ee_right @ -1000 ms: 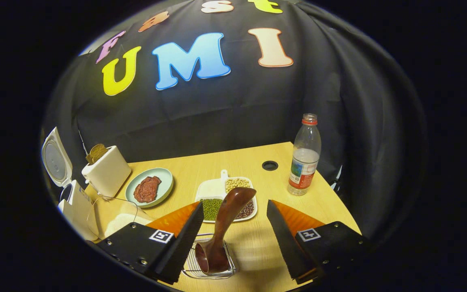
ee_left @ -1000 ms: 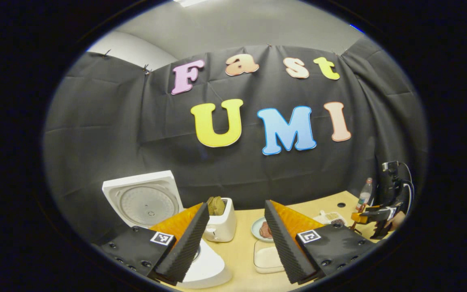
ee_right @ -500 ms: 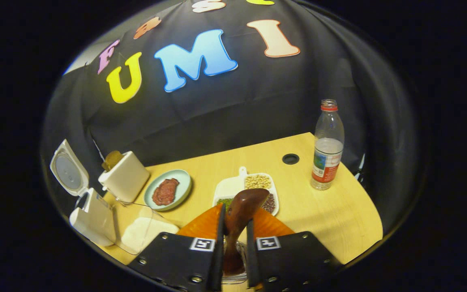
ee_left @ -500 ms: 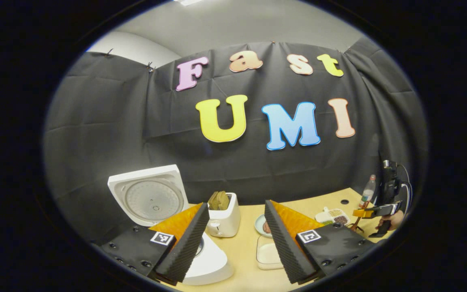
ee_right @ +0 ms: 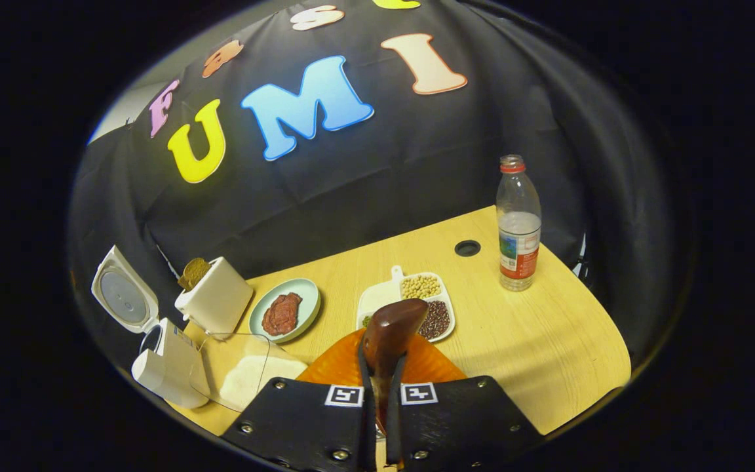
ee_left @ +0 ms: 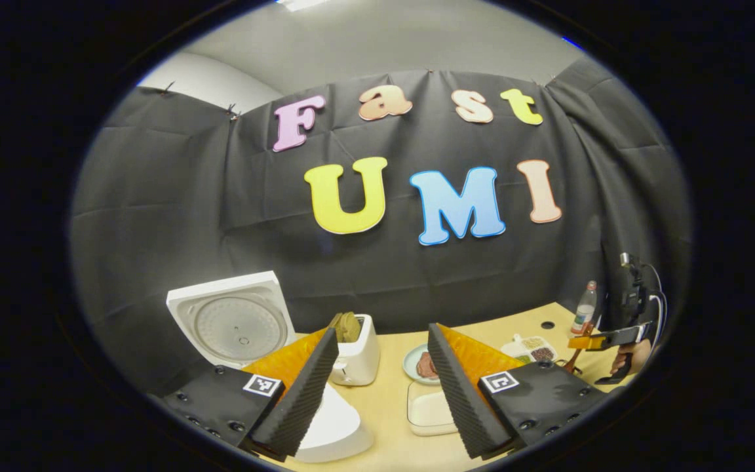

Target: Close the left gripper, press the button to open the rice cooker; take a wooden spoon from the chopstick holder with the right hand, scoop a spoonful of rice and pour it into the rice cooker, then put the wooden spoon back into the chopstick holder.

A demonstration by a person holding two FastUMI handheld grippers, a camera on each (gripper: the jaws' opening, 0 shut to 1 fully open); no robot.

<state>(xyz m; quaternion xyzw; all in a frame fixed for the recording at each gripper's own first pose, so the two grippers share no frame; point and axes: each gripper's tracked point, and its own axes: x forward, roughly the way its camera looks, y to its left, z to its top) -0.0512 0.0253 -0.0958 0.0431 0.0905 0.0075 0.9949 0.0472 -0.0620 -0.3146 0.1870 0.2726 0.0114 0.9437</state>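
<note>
White rice cooker [ee_left: 325, 426] at lower left of left gripper view, lid [ee_left: 230, 324] raised upright. Dark wooden spoon [ee_right: 387, 334] at bottom centre of right gripper view, standing upright.

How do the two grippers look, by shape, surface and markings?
The left gripper has two wedge-shaped fingers with ribbed inner faces, on black plates with screws and a small square black-and-white marker each. The right gripper has the same plates and markers; seen from the left gripper view, black cables loop behind it.
</note>
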